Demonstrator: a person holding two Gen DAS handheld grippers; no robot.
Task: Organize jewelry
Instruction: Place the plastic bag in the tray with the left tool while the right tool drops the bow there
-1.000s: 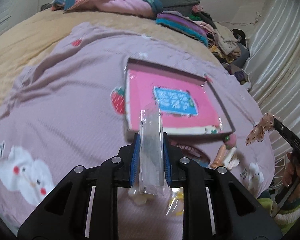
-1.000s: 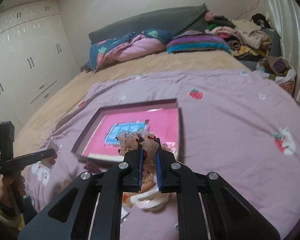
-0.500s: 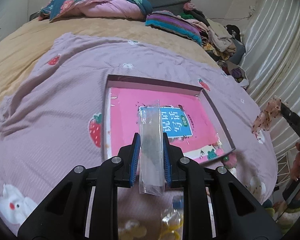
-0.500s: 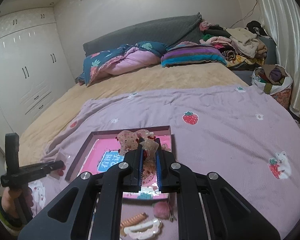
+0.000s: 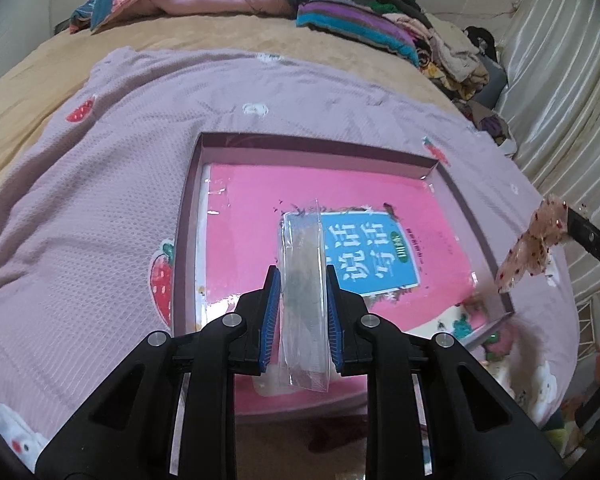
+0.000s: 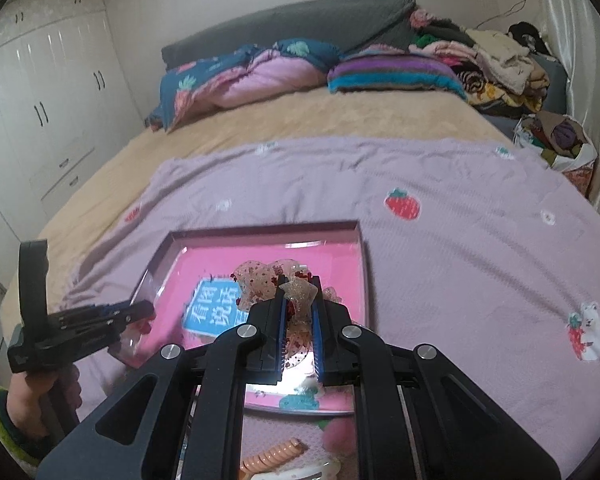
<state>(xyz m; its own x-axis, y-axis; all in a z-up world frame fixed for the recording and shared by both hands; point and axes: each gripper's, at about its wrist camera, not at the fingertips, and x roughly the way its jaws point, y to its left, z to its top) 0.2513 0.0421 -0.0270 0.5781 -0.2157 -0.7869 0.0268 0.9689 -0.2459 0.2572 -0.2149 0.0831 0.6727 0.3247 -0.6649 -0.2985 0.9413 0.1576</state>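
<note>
Centre frame, the left gripper (image 5: 302,312) is clamped on a clear plastic sleeve (image 5: 303,304), light, limp and slippery, over the pink tray (image 5: 188,216). The right gripper (image 6: 299,320) pinches a sheer speckled bow (image 6: 260,284), soft, best gripped at its knot.

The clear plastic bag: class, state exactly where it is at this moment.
In the left wrist view the clear plastic bag stands upright, pinched in the left gripper, above the near half of the pink-lined tray.
</note>
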